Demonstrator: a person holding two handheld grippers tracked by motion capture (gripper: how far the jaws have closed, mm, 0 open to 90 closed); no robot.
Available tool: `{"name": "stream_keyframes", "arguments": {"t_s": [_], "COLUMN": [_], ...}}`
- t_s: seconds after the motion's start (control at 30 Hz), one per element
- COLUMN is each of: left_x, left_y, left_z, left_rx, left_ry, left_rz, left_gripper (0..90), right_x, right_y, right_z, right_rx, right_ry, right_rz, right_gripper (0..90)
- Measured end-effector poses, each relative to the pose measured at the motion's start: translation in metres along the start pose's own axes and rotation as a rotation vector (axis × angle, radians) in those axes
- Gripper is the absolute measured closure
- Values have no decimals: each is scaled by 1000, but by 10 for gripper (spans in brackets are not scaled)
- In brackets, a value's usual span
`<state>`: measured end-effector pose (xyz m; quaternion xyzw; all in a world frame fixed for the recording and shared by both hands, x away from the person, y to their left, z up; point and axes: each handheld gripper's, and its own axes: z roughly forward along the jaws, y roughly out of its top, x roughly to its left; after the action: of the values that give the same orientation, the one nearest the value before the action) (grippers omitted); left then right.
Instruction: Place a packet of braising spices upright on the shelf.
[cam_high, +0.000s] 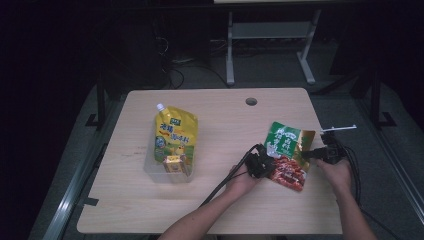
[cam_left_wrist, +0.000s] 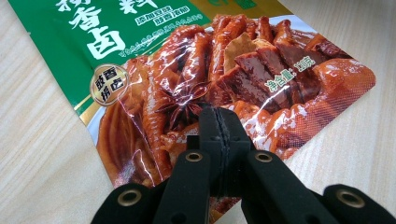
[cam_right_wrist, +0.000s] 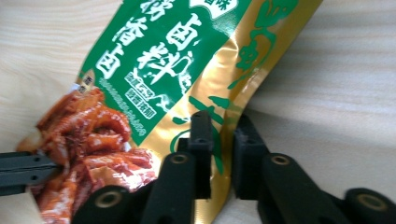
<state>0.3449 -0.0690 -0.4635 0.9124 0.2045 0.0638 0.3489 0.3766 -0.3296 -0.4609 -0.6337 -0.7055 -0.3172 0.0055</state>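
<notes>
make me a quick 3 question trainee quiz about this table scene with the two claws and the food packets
1. True or false: the left claw is shut on the sauce packet.
2. Which edge of that packet is between the right claw's jaws? A) the gold edge B) the edge with the meat picture C) none, it hangs clear of the packet
3. What stands in the clear tray on the table's left part?

Key
1. True: its jaws are closed together on the meat-picture end.
2. A: the gold edge lies between the jaws, with a small gap showing, so no firm grip yet.
3. A yellow spouted pouch, with a small orange box in front of it.
</notes>
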Motion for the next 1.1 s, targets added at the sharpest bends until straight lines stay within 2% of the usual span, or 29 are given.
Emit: {"name": "stream_keyframes", "arguments": {"t_s": [0.1, 0.33, 0.5, 0.6, 0.67, 0.97, 1.1], "left_x": [-1, 0, 1, 2, 2, -1, -1], "left_y": [0, 0, 0, -2, -2, -9, -13], "left_z": [0, -1, -6, -12, -17, -33, -38], "left_rx": [-4, 3, 9, -9, -22, -66, -72], "left_ry": [0, 5, 1, -3, -7, -33, -41], "left_rz": [-6, 3, 2, -8, -12, -12, -11], "left_gripper": [891, 844, 803, 788, 778, 722, 692], "right_x": [2, 7, 11, 18, 22, 44, 52], "right_y": [0, -2, -2, -3, -3, -4, -4], "right_z": [0, -5, -15, -23, -29, -55, -62], "right_rx": [-7, -40, -72, -93, -110, -201, -220], "right_ry": [-6, -21, 3, 5, 7, 71, 90], "right_rz": [-15, -60, -82, -107, -142, -217, -253], "right_gripper": [879, 900, 900, 900, 900, 900, 900]}}
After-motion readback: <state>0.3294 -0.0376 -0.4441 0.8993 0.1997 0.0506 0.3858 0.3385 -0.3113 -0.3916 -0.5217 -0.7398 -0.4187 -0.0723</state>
